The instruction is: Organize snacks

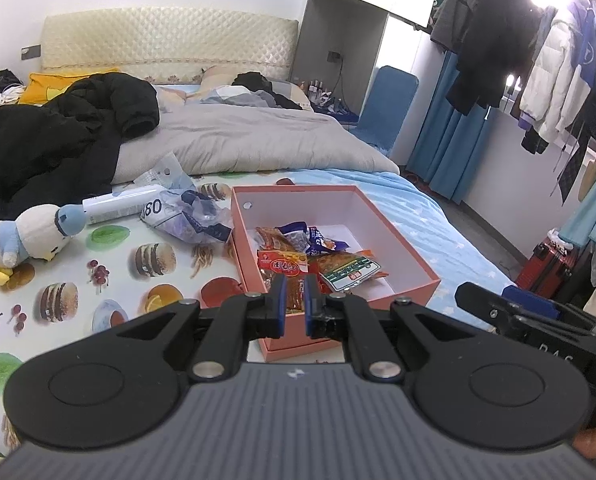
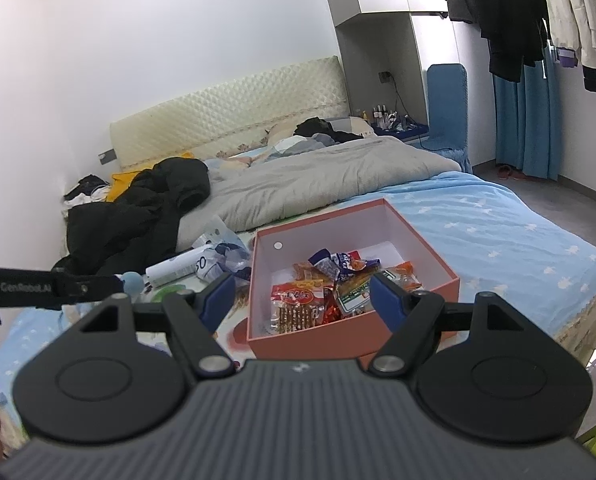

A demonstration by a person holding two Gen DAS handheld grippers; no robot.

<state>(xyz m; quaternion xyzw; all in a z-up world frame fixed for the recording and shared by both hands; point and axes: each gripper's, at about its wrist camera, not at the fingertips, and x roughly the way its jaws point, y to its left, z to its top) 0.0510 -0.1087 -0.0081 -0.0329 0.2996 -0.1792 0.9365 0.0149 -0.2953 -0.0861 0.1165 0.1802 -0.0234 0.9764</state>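
A pink box [image 1: 413, 266] [image 2: 425, 240] lies open on the bed and holds several snack packets [image 1: 317, 260] [image 2: 325, 284]: red, orange, purple and green-labelled ones. My left gripper [image 1: 295, 288] hangs above the box's near edge, its jaws nearly closed with a narrow gap and nothing between them. My right gripper [image 2: 301, 296] is open wide and empty, above the box's near wall. The right gripper's body also shows at the right edge of the left wrist view [image 1: 537, 320].
A crumpled clear plastic bag [image 1: 190, 216] and a white tube [image 1: 122, 206] lie left of the box. A plush toy [image 1: 26, 240] sits at far left. A black jacket [image 1: 58, 136] and grey duvet [image 1: 250, 140] lie further up the bed. The bed edge drops off at right.
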